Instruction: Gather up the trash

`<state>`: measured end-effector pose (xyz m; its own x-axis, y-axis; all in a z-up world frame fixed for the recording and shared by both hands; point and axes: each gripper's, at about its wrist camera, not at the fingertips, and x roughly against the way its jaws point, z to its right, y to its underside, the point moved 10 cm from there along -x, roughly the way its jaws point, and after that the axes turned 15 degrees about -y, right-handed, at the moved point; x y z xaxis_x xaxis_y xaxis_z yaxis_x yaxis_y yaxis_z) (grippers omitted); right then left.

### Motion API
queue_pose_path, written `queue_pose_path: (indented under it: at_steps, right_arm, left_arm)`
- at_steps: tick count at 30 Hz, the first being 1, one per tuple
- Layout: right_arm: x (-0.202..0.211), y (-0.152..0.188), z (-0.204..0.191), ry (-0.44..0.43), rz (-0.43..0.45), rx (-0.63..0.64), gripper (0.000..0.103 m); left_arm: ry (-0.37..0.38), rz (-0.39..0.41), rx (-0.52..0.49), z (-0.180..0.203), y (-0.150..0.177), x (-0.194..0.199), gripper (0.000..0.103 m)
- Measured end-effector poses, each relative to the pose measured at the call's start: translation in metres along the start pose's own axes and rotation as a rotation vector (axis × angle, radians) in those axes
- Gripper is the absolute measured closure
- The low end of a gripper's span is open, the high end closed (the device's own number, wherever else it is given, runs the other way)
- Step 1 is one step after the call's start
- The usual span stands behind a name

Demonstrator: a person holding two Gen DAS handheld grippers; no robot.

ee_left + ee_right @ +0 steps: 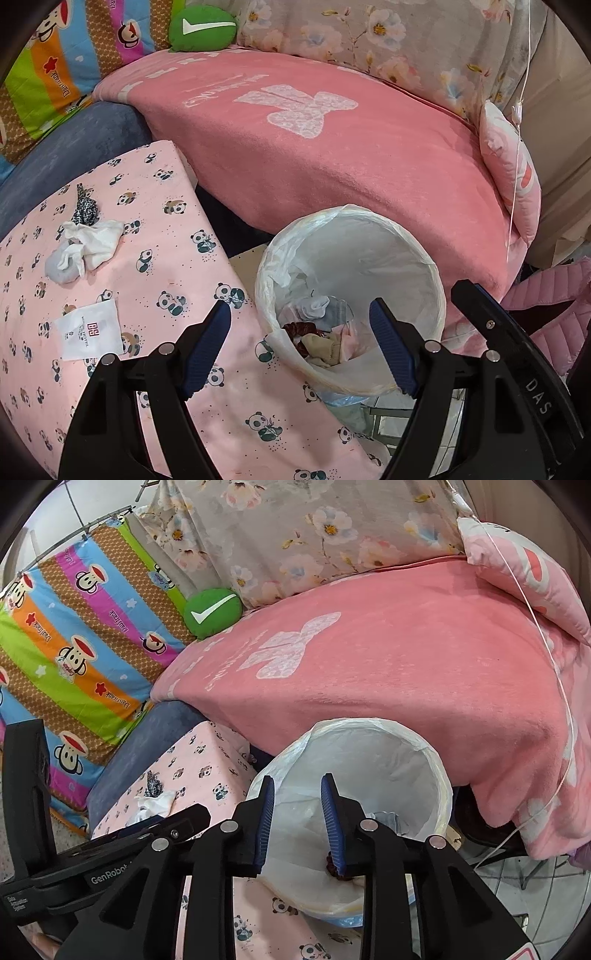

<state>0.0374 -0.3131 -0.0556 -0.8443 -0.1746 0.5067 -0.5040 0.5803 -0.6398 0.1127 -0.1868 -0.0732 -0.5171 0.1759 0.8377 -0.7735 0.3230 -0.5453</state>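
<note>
The right gripper (297,779) hangs empty, jaws parted, over the lined bin (441,775) holding seemingly dark scraps.

The right gripper's (297,786) fingers hide most of the bin's (441,775) contents in the right wrist view, and the white packet's (90,328) small print is too tiny to read.

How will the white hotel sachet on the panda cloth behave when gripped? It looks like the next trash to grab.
The white hotel sachet lies flat and thin on the panda cloth, so it is probably light, floppy, and hard to get fingers under. Its smooth wrapper may slide rather than lift.
</note>
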Motion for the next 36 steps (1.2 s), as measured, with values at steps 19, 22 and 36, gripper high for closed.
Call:
queue_pose_path:
  at_steps: [19,22,36]
  right_arm:
    - [-0.039,0.033,-0.059,-0.047,-0.098,0.081,0.072]
    - [-0.049,0.041,-0.073,-0.06,-0.12,0.099,0.072]
    - [-0.107,0.091,-0.136,-0.11,-0.245,0.182,0.072]
  left_arm:
    - [-0.08,-0.016,0.139,-0.099,0.019,-0.007,0.026]
    - [-0.097,-0.011,0.151,-0.118,0.023,-0.008,0.026]
    - [-0.176,-0.025,0.224,-0.228,0.049,-0.034,0.027]
